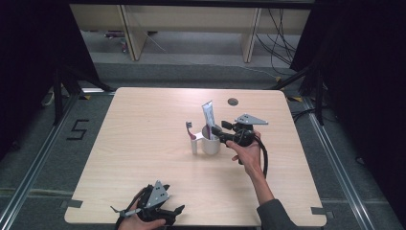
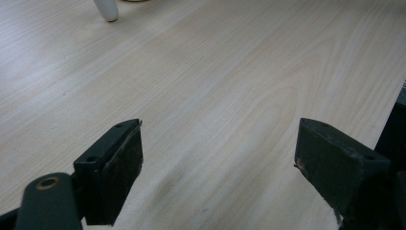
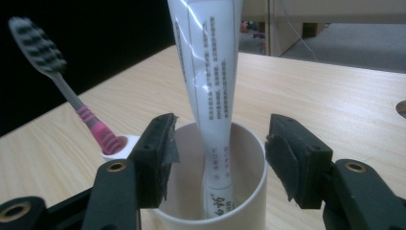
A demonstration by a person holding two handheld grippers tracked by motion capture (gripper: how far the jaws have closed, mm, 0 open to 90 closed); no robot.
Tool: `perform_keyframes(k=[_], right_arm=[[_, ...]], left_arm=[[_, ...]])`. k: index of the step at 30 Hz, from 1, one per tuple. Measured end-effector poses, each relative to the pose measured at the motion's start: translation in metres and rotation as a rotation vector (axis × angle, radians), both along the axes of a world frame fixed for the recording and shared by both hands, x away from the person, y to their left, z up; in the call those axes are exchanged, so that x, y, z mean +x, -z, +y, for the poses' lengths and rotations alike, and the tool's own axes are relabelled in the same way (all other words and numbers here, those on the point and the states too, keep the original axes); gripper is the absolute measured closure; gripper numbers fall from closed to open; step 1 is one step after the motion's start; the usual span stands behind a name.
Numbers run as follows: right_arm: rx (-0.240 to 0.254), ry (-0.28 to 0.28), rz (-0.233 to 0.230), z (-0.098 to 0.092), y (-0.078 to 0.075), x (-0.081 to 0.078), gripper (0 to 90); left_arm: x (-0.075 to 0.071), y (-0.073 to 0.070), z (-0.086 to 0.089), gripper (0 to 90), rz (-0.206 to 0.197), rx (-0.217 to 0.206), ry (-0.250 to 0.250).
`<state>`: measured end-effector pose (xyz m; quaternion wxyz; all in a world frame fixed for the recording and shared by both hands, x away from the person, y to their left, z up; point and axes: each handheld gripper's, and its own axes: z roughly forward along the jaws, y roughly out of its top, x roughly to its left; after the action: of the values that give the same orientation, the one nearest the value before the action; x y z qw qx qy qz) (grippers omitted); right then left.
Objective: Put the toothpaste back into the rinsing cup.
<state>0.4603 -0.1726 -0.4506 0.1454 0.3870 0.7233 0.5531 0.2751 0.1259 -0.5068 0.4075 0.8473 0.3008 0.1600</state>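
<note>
Toothpaste (image 3: 210, 96) stands in a white cup (image 3: 249, 191) near the middle of the table (image 1: 143, 143), and the right gripper (image 3: 220, 158) hangs just at the cup's rim with its jaws spread to either side of the tube, neither pad touching it. The risk, as I judge it, lies in the tube's poise: it is tall and soft and leans on the rim, so a jaw that brushes it while drawing away or closing unevenly could tip it out, or drag the light cup sideways. The toothbrush (image 3: 72, 100) just beside, in a small holder (image 3: 117, 146) that touches the cup's side, could be knocked by the jaw nearest it for the same reason. The tube's long axis runs nearly upright, with a slight tilt; its narrow end rests down inside the cup and its broad flat crimped end points up, well above the rim. The toothbrush slants too, bristles up and away from the cup. The left gripper (image 2: 218, 158) rests at the near edge of the table, well apart from all this, its jaws wide and holding nothing, bare wood between them.
</note>
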Motion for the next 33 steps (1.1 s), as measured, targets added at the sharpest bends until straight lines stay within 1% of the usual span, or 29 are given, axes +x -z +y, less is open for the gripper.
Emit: perform_keyframes(k=[1,2,4,6,7,8,9,10,11,12,13,14,15,16,17,18,20,21,22,23,25,26,27,28,29,30,31,32,33], right_arm=[[0.001,-0.008,-0.01,-0.003,-0.002,-0.001,43.7],[0.011,0.002,0.008,-0.003,-0.003,-0.003,42.8],[-0.006,-0.009,-0.004,-0.008,-0.005,-0.005,41.9],[0.003,0.008,0.018,-0.011,-0.007,-0.009,41.5],[-0.007,0.006,0.02,-0.013,-0.007,-0.01,41.3],[-0.019,0.003,0.007,-0.016,-0.007,-0.01,40.9],[-0.018,0.015,0.023,-0.018,-0.008,-0.012,40.8],[-0.007,0.017,0.018,-0.02,-0.007,-0.013,40.8],[-0.019,0.01,0.014,-0.023,-0.007,-0.014,40.6],[-0.019,0.029,0.031,-0.025,-0.007,-0.017,40.3],[-0.029,0.029,0.025,-0.028,-0.005,-0.017,39.6],[-0.042,0.029,0.026,-0.031,-0.005,-0.019,39.0],[-0.044,0.039,0.031,-0.033,-0.005,-0.021,38.8],[-0.051,0.037,0.01,-0.037,-0.004,-0.021,38.2],[-0.04,0.037,0.033,-0.038,-0.004,-0.023,37.5],[-0.038,0.047,0.042,-0.041,-0.004,-0.025,37.1],[-0.031,0.052,0.049,-0.045,-0.003,-0.028,36.1],[-0.034,0.051,0.04,-0.047,-0.003,-0.029,36.0],[-0.021,0.053,0.058,-0.046,-0.003,-0.03,35.4],[-0.029,0.048,0.057,-0.048,-0.003,-0.03,34.5],[-0.019,0.05,0.052,-0.049,-0.004,-0.031,34.4],[-0.017,0.049,0.053,-0.048,-0.005,-0.032,34.0],[-0.015,0.038,0.057,-0.048,-0.006,-0.033,33.1],[-0.028,0.035,0.048,-0.047,-0.006,-0.034,31.9],[-0.037,0.036,0.062,-0.047,-0.007,-0.036,31.6],[-0.025,0.038,0.065,-0.045,-0.006,-0.039,31.6],[-0.043,0.026,0.053,-0.047,-0.006,-0.04,31.6],[-0.046,0.032,0.036,-0.046,-0.005,-0.04,31.5],[-0.044,0.019,0.049,-0.046,-0.004,-0.042,31.4]], left_arm=[[-0.001,-0.001,0.0,16.4,0.002,0.004,0.0],[-0.001,0.0,-0.001,16.4,0.008,-0.025,-0.007],[-0.001,0.0,0.0,16.4,0.004,-0.005,-0.004],[0.0,0.0,0.0,16.4,0.001,0.008,-0.002],[0.0,0.0,0.0,16.4,0.003,-0.001,-0.002],[-0.001,0.001,-0.002,16.4,0.009,-0.023,-0.009],[0.0,0.001,0.0,16.4,0.004,-0.002,-0.006],[0.0,0.0,0.0,16.4,0.022,-0.008,0.003],[0.0,0.001,0.0,16.4,0.015,-0.015,-0.005],[-0.001,0.001,-0.001,16.4,0.016,-0.021,-0.009],[0.0,0.0,0.001,16.4,0.023,-0.007,0.003],[-0.001,0.0,0.0,16.4,0.009,-0.013,-0.01],[0.0,0.0,0.0,16.4,0.008,-0.014,-0.012],[0.0,0.0,0.0,16.4,0.006,-0.019,-0.015],[0.0,-0.001,0.001,16.4,0.011,-0.006,-0.016],[0.0,-0.001,0.001,16.4,0.015,-0.01,-0.015],[0.0,-0.001,0.001,16.4,0.015,-0.01,-0.019],[0.0,-0.001,0.001,16.4,0.016,-0.011,-0.018],[0.0,0.0,0.001,16.4,0.009,-0.007,-0.02],[0.0,0.0,0.001,16.4,0.007,-0.005,-0.018],[0.0,0.0,0.001,16.4,0.011,-0.011,-0.015],[0.0,-0.001,0.001,16.4,0.009,0.001,-0.015],[0.0,-0.001,0.001,16.4,0.014,-0.007,-0.015],[0.0,0.0,0.001,16.4,0.01,-0.018,-0.016],[0.0,0.0,0.001,16.4,0.008,-0.024,-0.016],[0.0,0.0,0.001,16.4,0.007,-0.023,-0.014],[0.0,0.0,0.001,16.4,0.006,-0.019,-0.016],[0.0,0.0,0.001,16.4,0.007,-0.02,-0.015],[0.0,0.001,0.001,16.4,0.005,-0.02,-0.015]])
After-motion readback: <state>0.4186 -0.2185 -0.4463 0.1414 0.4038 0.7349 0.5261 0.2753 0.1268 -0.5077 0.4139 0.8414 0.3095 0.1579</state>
